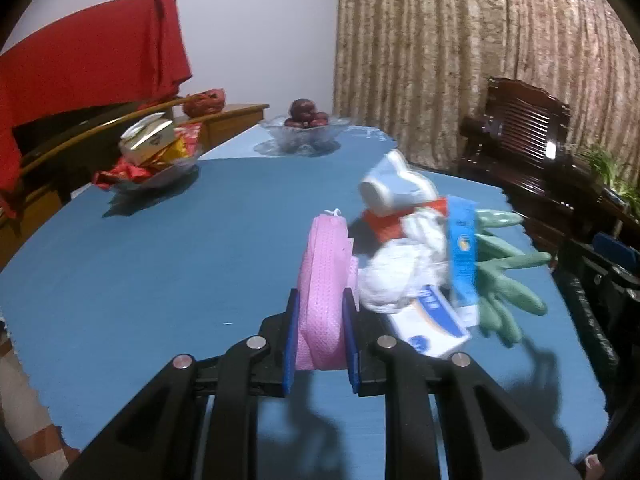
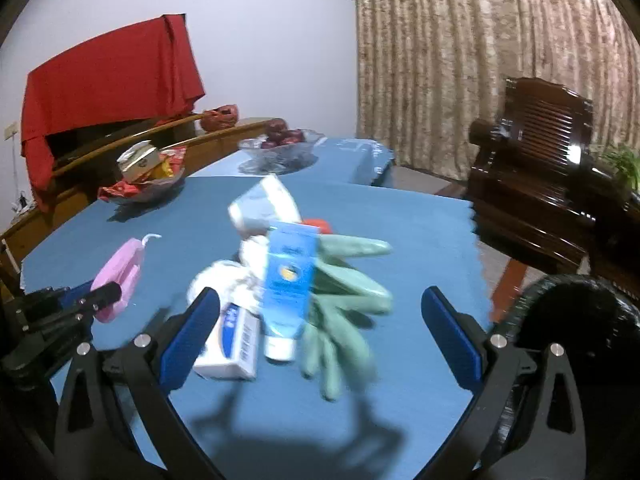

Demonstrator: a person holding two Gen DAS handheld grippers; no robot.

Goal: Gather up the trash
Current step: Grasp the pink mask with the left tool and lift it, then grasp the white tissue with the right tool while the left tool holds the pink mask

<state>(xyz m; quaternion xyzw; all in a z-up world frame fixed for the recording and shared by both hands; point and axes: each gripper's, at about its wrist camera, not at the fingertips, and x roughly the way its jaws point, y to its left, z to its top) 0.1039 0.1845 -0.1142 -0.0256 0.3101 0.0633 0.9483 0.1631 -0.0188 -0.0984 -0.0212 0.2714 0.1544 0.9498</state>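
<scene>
One pink sponge (image 1: 322,292) sits clamped in the left gripper (image 1: 320,340), lower centre. The right gripper (image 2: 320,336) stands wide apart over one blurred pile: box (image 2: 230,340), blue tube (image 2: 288,280), green gloves (image 2: 344,300). Two glass bowls upper left: fruit (image 2: 280,148), packets (image 2: 148,184)

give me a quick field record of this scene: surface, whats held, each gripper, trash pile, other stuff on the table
surface: table with blue cloth
held: pink mesh pouch, raised off the cloth
left gripper: jaws shut on the pouch
right gripper: jaws open, nothing between the pads
trash pile: blue tube, white and blue box, green gloves, crumpled white paper, paper cup
other: glass fruit bowl, snack dish
</scene>
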